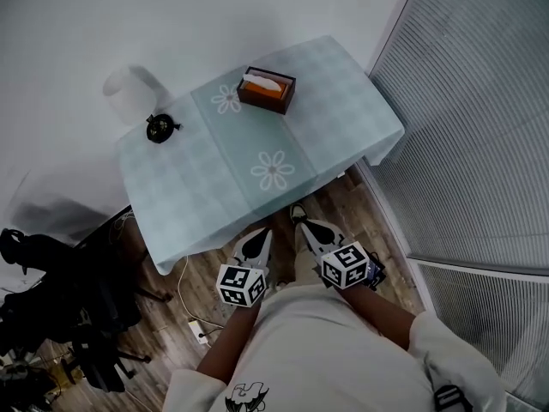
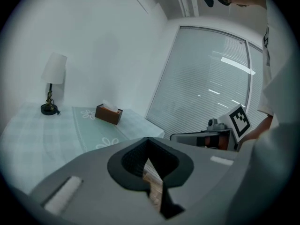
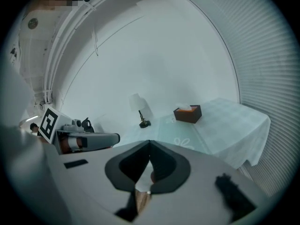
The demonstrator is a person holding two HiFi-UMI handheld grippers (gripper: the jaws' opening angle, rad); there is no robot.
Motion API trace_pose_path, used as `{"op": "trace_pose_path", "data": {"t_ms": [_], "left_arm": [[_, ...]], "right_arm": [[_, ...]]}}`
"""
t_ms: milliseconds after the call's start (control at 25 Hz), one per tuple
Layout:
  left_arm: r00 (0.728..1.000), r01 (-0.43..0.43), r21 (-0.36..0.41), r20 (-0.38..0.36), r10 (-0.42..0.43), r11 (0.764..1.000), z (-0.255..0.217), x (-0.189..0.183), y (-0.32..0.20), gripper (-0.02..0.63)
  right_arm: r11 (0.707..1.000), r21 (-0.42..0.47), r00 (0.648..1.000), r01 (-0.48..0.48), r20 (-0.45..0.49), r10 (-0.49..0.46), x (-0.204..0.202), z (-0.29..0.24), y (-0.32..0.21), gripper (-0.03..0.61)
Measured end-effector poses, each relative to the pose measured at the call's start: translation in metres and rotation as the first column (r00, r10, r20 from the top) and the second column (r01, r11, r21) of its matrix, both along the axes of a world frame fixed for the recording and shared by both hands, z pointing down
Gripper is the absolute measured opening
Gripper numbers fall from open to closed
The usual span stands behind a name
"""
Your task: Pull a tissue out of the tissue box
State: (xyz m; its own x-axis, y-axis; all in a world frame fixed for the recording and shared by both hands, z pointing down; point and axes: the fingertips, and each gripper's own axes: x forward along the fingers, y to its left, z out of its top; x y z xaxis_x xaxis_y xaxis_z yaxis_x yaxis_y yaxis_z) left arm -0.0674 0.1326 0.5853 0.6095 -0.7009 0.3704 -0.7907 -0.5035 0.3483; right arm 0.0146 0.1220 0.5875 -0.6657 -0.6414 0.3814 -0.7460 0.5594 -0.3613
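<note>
Left hand-held gripper (image 1: 260, 239): jaws closed, empty, short of the table's near edge.
Right hand-held gripper (image 1: 310, 230): jaws closed, empty, beside the left.
Tissue box (image 1: 267, 93): on table (image 1: 206, 170), far side, well apart from both; tissue (image 1: 262, 81) protrudes.

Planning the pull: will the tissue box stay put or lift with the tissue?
The tissue box looks small, so it is probably light; it may lift or slide on the smooth tablecloth. The white tissue poking up is likely floppy.
</note>
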Motion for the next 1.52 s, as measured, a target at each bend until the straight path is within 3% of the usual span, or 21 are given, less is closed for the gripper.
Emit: {"op": "trace_pose_path", "data": {"t_ms": [320, 560, 960, 1200, 1520], "left_arm": [[0.997, 0.05, 0.018, 0.053, -0.051, 0.999, -0.019, 0.029, -0.16, 0.006], [0.991, 0.116, 0.02, 0.066, -0.117, 0.993, -0.033, 0.033, -0.234, 0.006], [0.992, 0.101, -0.019, 0.074, -0.099, 0.995, -0.025, 0.023, -0.268, 0.006], [0.991, 0.067, -0.042, 0.118, -0.062, 0.997, -0.002, 0.01, -0.304, 0.006], [0.99, 0.088, -0.082, 0.117, -0.078, 0.993, 0.032, -0.01, -0.371, 0.006]], "right_arm": [[0.993, 0.045, 0.994, 0.105, -0.02, -0.104, 0.032, -0.016, -0.162, 0.008], [0.984, 0.068, 0.986, 0.163, -0.046, -0.16, 0.043, -0.025, -0.256, 0.008], [0.989, 0.04, 0.99, 0.143, -0.005, -0.143, 0.02, -0.023, -0.284, 0.008], [0.986, 0.04, 0.984, 0.16, -0.082, -0.157, 0.012, -0.016, -0.324, 0.008], [0.983, 0.042, 0.965, 0.18, -0.2, -0.168, -0.018, 0.014, -0.39, 0.008]]}}
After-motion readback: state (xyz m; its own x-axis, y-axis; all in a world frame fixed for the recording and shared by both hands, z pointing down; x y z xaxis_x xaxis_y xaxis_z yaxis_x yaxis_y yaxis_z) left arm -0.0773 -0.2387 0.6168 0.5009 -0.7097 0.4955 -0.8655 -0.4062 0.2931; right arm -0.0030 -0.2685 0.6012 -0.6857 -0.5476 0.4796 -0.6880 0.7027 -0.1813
